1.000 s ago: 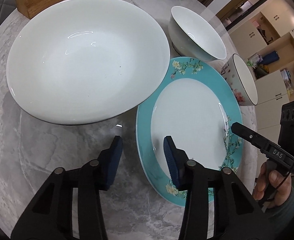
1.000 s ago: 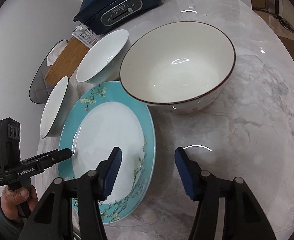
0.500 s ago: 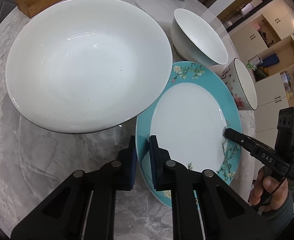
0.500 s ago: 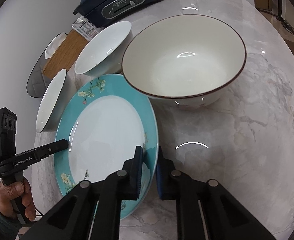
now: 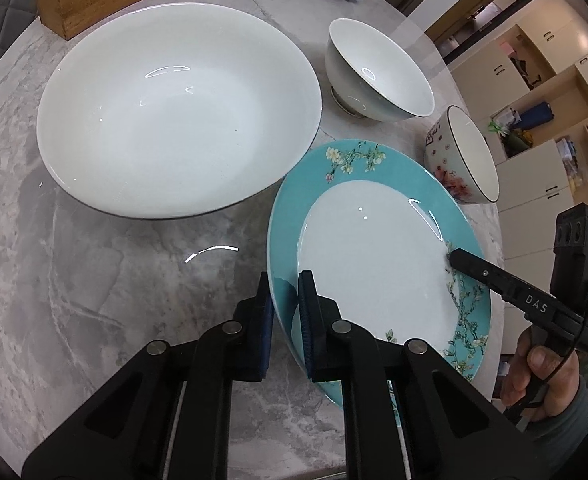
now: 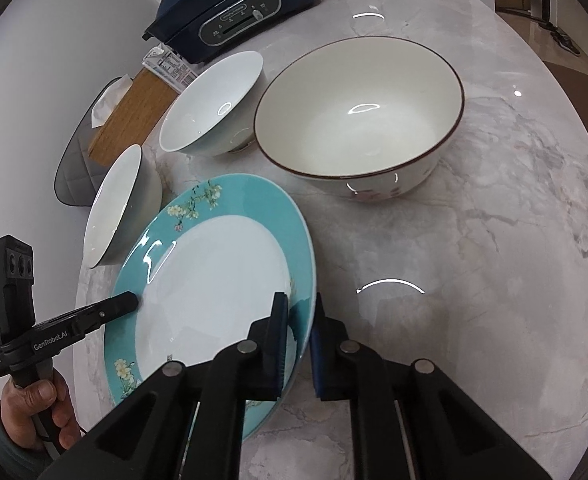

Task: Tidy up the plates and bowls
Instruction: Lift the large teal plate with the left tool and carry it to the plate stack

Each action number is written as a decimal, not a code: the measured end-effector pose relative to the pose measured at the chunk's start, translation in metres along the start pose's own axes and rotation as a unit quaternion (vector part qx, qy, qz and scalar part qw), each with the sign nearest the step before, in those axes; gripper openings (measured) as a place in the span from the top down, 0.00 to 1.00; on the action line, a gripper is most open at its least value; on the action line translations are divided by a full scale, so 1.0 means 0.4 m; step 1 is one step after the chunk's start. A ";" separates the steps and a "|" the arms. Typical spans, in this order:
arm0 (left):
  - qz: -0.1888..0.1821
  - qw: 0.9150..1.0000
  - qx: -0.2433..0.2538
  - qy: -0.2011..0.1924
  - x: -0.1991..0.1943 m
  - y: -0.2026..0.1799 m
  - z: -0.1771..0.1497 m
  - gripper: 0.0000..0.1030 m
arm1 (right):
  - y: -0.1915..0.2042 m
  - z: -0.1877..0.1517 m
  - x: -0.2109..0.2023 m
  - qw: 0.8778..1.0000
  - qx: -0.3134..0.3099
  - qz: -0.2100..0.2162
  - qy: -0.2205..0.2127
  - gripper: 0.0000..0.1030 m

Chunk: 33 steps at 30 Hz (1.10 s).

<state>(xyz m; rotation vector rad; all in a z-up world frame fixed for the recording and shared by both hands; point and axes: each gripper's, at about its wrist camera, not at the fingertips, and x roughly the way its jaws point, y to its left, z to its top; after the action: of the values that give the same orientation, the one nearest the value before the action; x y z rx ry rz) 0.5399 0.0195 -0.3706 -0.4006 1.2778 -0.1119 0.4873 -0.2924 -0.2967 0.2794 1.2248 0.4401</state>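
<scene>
While both tools were open a second ago, the left tool [image 5: 284, 312] and right tool [image 6: 297, 336] have now closed onto opposite rims of the teal plate [image 5: 373, 264], which sits on the marble table [image 5: 94, 280] between a wide white bowl [image 5: 178, 108] and a floral bowl [image 6: 357, 112]. With both grips set, the plate looks ready to lift.

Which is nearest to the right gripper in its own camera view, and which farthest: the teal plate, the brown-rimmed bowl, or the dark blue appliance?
Measured from the right gripper, in the right wrist view:
1. Teal plate: its right rim is clamped between the jaws.
2. Brown-rimmed bowl: beyond the plate, mid-table, toward the right.
3. Dark blue appliance: at the table's far edge, upper left.
</scene>
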 end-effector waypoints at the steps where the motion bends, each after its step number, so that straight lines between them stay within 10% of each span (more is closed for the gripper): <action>1: 0.000 1.000 0.002 -0.002 -0.007 -0.003 -0.006 0.90 | 0.004 0.000 -0.002 1.000 0.000 0.000 -0.001 0.88; 33: -0.015 0.998 0.018 -0.051 -0.343 0.068 -0.287 0.90 | 0.212 -0.243 -0.197 0.998 -0.044 0.005 -0.040 0.88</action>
<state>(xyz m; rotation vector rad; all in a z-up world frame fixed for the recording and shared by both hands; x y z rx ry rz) 0.3873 0.0595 -0.2822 -0.3887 1.1680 -0.1378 0.3590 -0.2571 -0.2248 0.2252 1.1230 0.4865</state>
